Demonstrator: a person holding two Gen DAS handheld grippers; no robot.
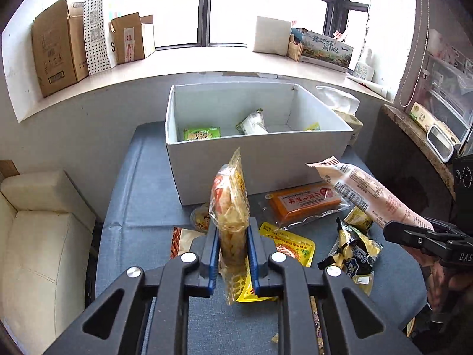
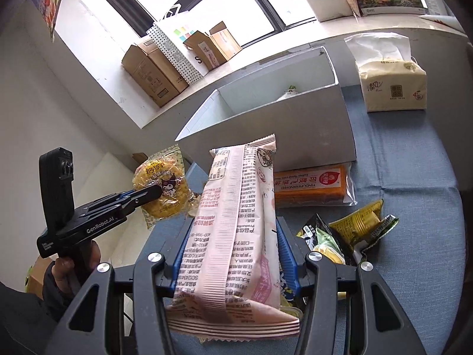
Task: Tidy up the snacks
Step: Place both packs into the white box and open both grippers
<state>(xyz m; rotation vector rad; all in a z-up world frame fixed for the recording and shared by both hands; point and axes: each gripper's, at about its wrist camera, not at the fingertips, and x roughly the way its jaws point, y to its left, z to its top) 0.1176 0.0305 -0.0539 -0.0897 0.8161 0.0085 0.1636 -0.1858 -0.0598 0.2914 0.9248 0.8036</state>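
Observation:
My left gripper is shut on a yellow chip packet, held edge-on above the blue table; the same yellow chip packet and left gripper show at the left of the right wrist view. My right gripper is shut on a long pink snack bag, seen as the pink snack bag in the right gripper at the right of the left wrist view. Ahead stands a white box holding a green packet and a white-green packet. An orange pack lies in front of it.
On the blue tablecloth lie a yellow sachet and black-and-yellow packets. A tissue pack stands right of the white box. Cardboard boxes line the windowsill. A cream sofa sits at the left.

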